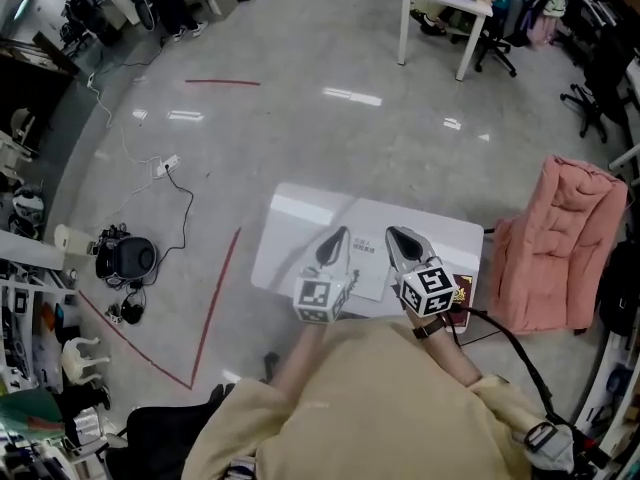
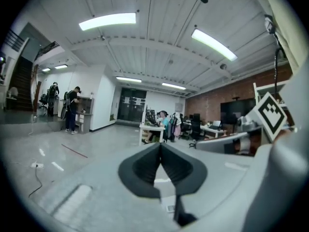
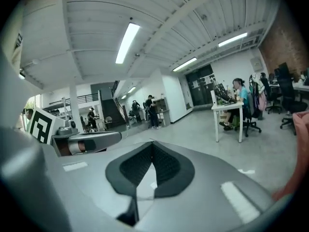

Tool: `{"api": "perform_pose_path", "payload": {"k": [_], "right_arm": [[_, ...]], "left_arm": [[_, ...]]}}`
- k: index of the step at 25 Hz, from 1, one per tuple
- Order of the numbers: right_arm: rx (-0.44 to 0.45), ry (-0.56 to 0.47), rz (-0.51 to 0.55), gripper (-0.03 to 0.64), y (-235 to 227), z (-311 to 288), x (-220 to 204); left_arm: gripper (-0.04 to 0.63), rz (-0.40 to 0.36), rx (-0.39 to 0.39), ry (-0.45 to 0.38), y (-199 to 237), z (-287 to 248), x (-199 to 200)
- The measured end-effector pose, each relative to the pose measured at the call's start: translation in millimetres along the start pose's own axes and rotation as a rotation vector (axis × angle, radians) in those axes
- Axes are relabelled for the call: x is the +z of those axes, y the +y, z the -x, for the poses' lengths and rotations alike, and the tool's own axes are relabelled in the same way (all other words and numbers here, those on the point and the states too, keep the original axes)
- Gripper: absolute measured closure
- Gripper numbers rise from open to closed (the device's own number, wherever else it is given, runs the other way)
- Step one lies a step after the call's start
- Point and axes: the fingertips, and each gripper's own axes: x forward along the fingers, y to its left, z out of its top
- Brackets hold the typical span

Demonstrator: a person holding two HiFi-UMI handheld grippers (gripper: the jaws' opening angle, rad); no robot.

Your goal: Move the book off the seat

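A dark red book (image 1: 463,294) lies at the near right corner of the white table (image 1: 300,218), just under my right hand. To the right of the table stands the pink padded seat (image 1: 560,243), with nothing on its visible cushion. My left gripper (image 1: 339,235) and right gripper (image 1: 396,234) hover side by side over the table's middle, above a white sheet (image 1: 368,258). Both are shut and hold nothing. In the left gripper view the jaws (image 2: 160,145) meet in a point; the right gripper view shows the same (image 3: 152,143).
A black device (image 1: 128,258) and a white power strip (image 1: 165,165) with cables lie on the floor to the left. Red tape lines (image 1: 215,303) mark the floor. A white desk (image 1: 440,3) and office chairs (image 1: 590,98) stand at the far right.
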Motion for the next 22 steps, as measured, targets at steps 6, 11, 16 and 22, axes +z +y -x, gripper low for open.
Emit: {"api": "perform_pose_path", "payload": {"k": [6,11,16,22], "right_arm": [[-0.026,-0.096,0.107,0.612,10,5,42],[-0.054,-0.124,0.104,0.612,3,9,51],[-0.072,-0.134,0.112,0.612,-2,11,54],[-0.076,-0.131,0.122,0.612,-6,14,55]], "left_arm": [[0.595,-0.002,0.008,-0.088,1,4,38],[0.595,0.000,-0.003,-0.107,-3,1,41],[0.595,-0.011,-0.024,-0.107,-9,-2,42],[0.595,-0.020,-0.029,-0.111,-12,-2,43]]}}
